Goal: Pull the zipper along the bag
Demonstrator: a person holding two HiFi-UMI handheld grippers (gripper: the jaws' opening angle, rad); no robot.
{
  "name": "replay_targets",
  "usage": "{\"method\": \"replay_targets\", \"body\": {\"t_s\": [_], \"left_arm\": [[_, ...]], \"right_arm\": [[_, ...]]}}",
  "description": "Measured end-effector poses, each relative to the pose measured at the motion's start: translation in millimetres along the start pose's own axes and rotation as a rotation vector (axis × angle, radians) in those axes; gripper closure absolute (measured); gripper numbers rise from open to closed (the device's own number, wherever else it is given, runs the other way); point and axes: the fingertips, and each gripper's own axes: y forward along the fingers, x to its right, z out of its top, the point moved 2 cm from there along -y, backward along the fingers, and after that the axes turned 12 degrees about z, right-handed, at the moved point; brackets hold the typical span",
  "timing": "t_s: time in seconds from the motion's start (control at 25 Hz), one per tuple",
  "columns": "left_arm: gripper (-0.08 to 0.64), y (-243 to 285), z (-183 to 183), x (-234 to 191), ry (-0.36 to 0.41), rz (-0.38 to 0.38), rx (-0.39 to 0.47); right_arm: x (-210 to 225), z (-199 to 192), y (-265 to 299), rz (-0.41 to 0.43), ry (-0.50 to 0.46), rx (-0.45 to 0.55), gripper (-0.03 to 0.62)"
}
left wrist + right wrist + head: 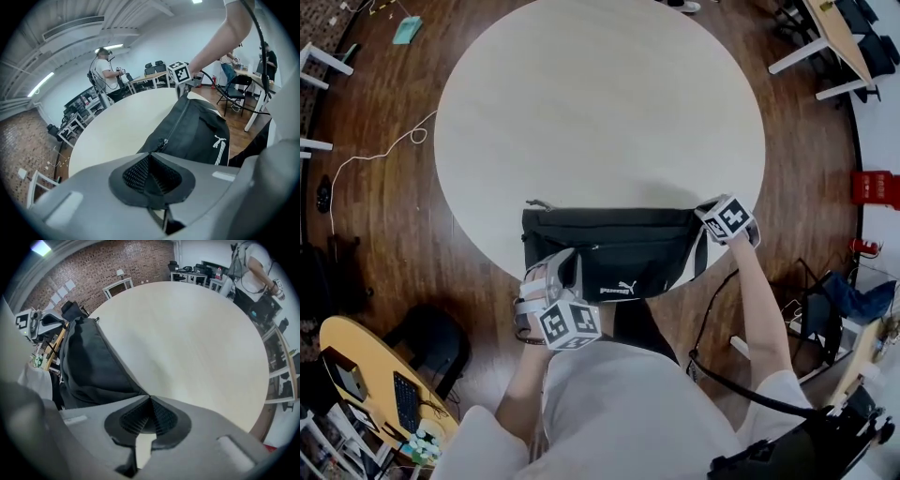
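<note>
A black fabric waist bag with a white logo lies lengthwise at the near edge of the round pale wooden bench, its front partly hanging over the rim toward the person. The left gripper sits at the bag's left part. In the left gripper view its jaws are pressed together, with the small metal zipper pull pinched right at their tips. The zipper track runs from there across the bag toward the far end.

The right gripper points down at the bag's right end. Its jaws are closed on the corner of the black fabric, and pale bench top shows behind them.

A thin black strap drops from the bag's right end down past the person's right forearm.

On the dark wooden floor around the bench there are a looped white cable, a red box and a small yellow round table with a keyboard. In the left gripper view, another person stands beyond the bench among desks.
</note>
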Motion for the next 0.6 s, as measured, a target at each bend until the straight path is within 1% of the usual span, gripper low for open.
{"method": "replay_targets", "body": {"t_s": [0.12,0.24,0.44,0.6], "left_arm": [[0.535,-1,-20,-18,-0.017,0.022,-0.014],[0.535,1,-42,-36,-0.03,0.046,-0.033],[0.534,13,-74,-66,-0.05,0.078,-0.058],[0.534,33,-103,-83,-0.033,0.08,-0.081]], "right_arm": [[0,-1,0,-0.014,0.042,0.028,0.6],[0,-1,1,-0.028,0.063,0.033,0.6],[0,-1,2,-0.074,0.07,0.011,0.6],[1,0,4,-0.092,0.075,-0.019,0.6]]}}
